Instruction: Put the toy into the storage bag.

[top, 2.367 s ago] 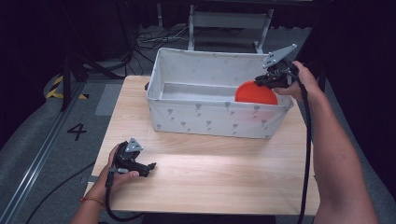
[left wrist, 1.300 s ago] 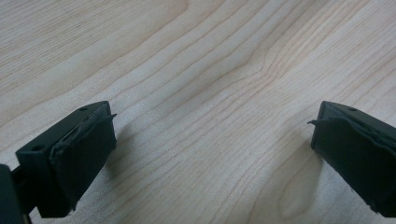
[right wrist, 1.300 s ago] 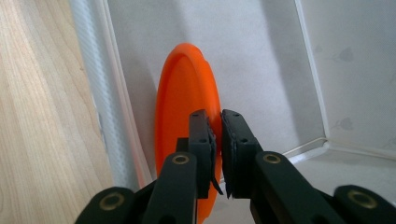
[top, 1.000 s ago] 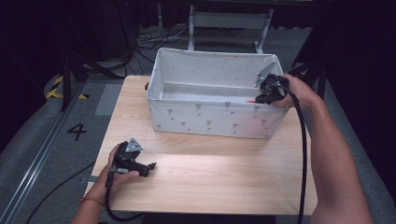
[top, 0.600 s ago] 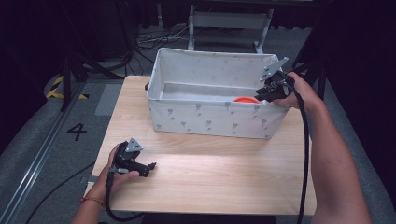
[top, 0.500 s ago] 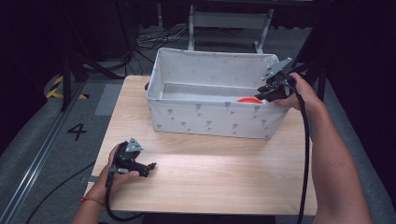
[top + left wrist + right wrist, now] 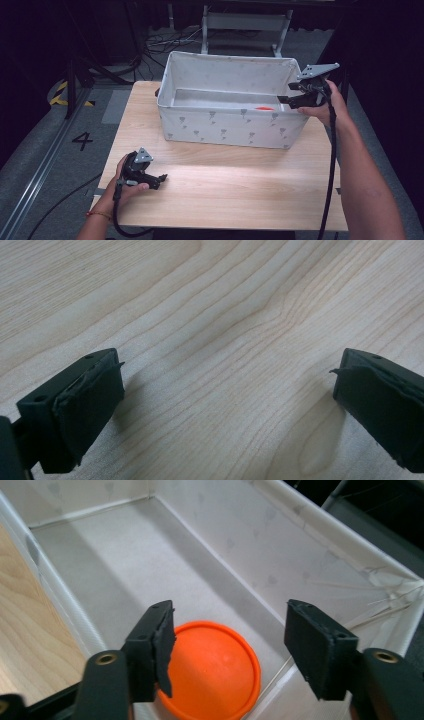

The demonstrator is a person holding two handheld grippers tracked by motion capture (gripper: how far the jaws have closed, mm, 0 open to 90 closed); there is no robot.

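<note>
left gripper (image 7: 161, 179) resting on the table (image 7: 240, 190), jaws apart, empty | right gripper (image 7: 230, 645) over the bin (image 7: 230, 75), jaws apart, empty | orange disc (image 7: 210, 672) flat on the bin floor in its right corner; looks light, stiff, smooth; I'd pinch its rim | earlier it was raised in my right gripper, now released.

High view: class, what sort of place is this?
Probably a recording lab or studio: a light wooden table stands amid dark surroundings, loose cables lie behind it, and the grey floor carries a painted number 4.
</note>
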